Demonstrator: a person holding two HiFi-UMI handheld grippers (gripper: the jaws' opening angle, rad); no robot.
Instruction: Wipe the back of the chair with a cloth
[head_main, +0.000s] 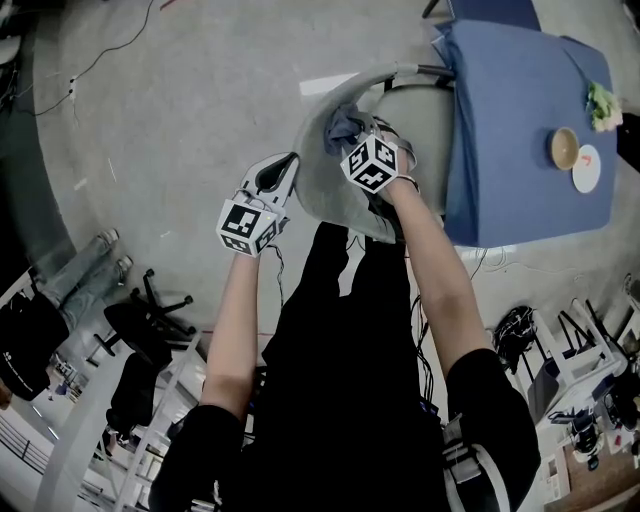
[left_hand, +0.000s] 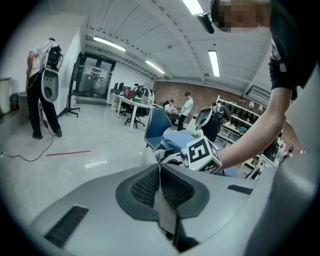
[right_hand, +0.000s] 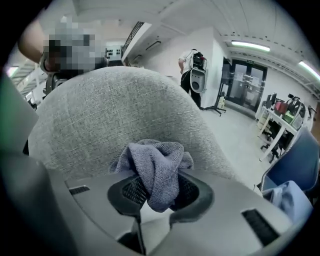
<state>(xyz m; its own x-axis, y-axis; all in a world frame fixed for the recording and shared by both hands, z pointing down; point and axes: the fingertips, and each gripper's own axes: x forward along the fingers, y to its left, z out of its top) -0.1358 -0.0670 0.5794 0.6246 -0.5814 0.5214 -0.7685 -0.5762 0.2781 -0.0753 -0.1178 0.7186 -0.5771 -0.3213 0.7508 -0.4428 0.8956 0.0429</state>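
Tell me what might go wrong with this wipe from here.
The cloth sits bunched in the right hand-held gripper; dragging on the woven chair back may pull it free. The left hand-held gripper is shut on nothing, so the chair could shift toward the blue table and its bowl.

Bare floor (head_main: 200, 100) left of the chair back (head_main: 320, 190) gives free passage. On the right, the blue table (head_main: 520, 150) stands hard by the chair, perhaps touching, so little room remains there. The person's legs (head_main: 340, 300) block the near side.
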